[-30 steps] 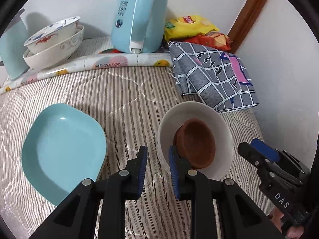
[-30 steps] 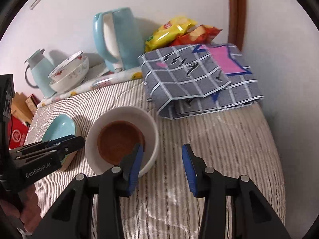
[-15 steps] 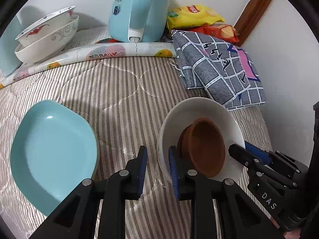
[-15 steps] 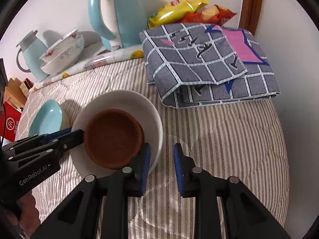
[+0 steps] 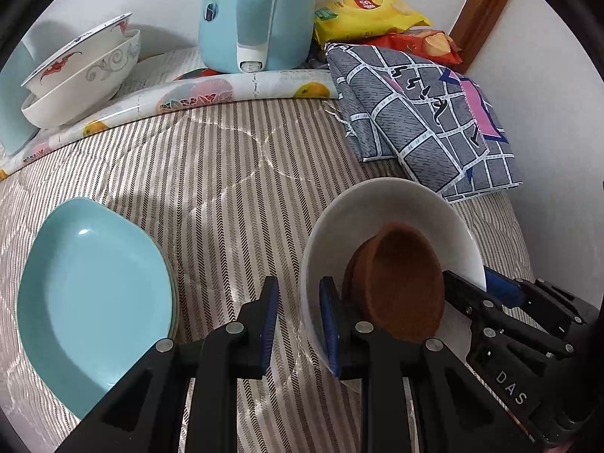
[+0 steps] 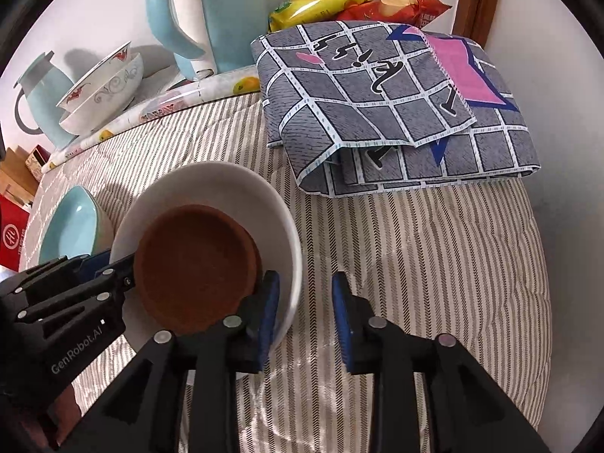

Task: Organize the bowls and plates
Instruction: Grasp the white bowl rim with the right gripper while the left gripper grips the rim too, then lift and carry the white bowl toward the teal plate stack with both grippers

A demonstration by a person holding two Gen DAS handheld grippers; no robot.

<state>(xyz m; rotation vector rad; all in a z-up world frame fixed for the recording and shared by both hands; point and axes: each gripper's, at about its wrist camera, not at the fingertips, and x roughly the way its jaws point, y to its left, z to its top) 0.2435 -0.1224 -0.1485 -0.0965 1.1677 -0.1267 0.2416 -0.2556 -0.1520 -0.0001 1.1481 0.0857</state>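
Between your two grippers the white bowl (image 5: 381, 211) is sitting on the striped quilt (image 5: 226, 173) with the brown bowl (image 5: 400, 283) nested inside. Your left gripper (image 5: 298, 317) is straddling its rim, jaws narrowly apart. Your right gripper (image 6: 304, 313) is straddling the opposite rim, jaws opening, not pinching yet. Neither hand is nearer.

My left hand-held gripper (image 5: 298, 324) and right hand-held gripper (image 6: 305, 319) straddle opposite rims of the bowl (image 5: 377, 204), the saucer (image 5: 404, 283) inside. Plate (image 5: 94, 294) lies left; folded cloth (image 5: 426, 120) behind; kettle (image 5: 256, 15) and stacked bowls (image 5: 79, 75) farther back.
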